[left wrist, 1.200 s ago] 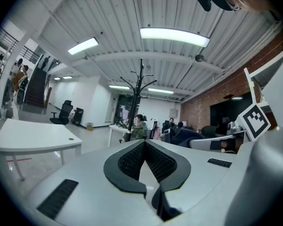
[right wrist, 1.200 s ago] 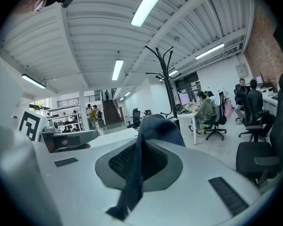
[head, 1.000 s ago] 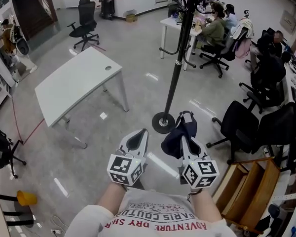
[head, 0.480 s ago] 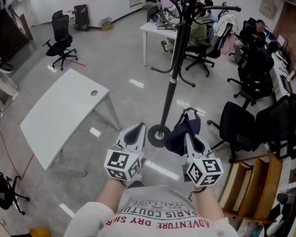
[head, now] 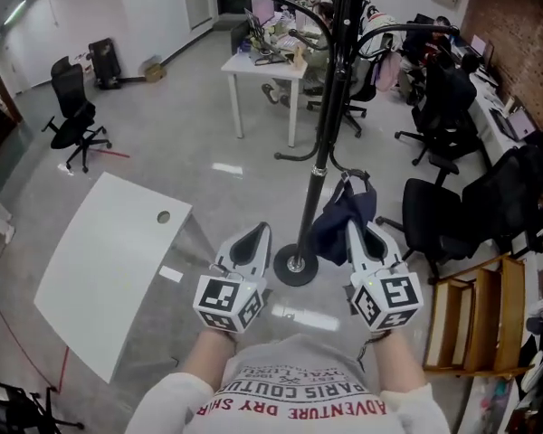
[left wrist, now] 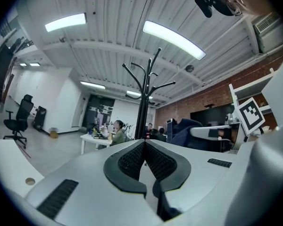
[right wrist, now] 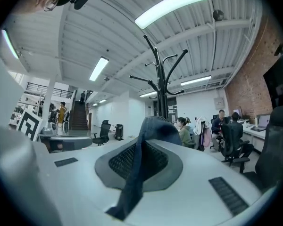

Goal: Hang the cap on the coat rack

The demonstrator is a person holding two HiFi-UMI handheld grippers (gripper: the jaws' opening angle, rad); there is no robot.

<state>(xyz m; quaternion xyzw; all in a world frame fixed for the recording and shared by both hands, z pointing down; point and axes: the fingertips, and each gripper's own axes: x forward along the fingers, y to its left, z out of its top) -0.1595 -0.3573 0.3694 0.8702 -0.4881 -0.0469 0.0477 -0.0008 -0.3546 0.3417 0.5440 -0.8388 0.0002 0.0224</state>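
The black coat rack (head: pixel 330 107) stands straight ahead on its round base (head: pixel 296 265), with curved hooks at the top (right wrist: pixel 160 81). A dark blue cap (head: pixel 344 213) hangs from my right gripper (head: pixel 355 229), just right of the pole. The right jaws are shut on a fold of the cap's fabric (right wrist: pixel 134 173), and the rest bulges over the tips. My left gripper (head: pixel 252 235) is level with the right one, left of the pole. Its jaws (left wrist: pixel 144 144) are shut with nothing between them. The rack (left wrist: pixel 142 102) rises right behind them.
A white table (head: pixel 109 269) stands at my left and a white desk (head: pixel 262 66) behind the rack. Black office chairs (head: pixel 434 215) and a wooden shelf (head: pixel 475 315) crowd the right. Another chair (head: pixel 72 120) is at the far left. A person (left wrist: pixel 117 130) sits at the back.
The rack now stands closer and more central in the head view. Both grippers have come nearer the pole, the cap now beside it. Both grips are unchanged.
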